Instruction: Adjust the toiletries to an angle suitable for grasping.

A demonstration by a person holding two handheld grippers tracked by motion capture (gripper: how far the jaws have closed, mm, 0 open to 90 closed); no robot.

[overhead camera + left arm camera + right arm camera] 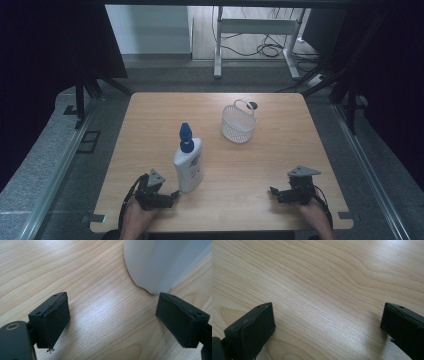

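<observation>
A white bottle (189,167) with a blue cap lies on the wooden table (260,165), cap pointing away from me. Its white base (160,262) fills the upper right of the left gripper view. My left gripper (172,196) rests on the table just left of the bottle's base, jaws open and empty (112,322). A white mesh basket (238,122) with a handle stands toward the back, right of centre. My right gripper (273,192) sits near the front right, jaws open over bare wood (327,327).
Dark curtains flank the table on both sides. Beyond the far edge stand a white frame (257,30) and loose cables (270,49) on the floor. The table's front edge (220,227) runs just ahead of my hands.
</observation>
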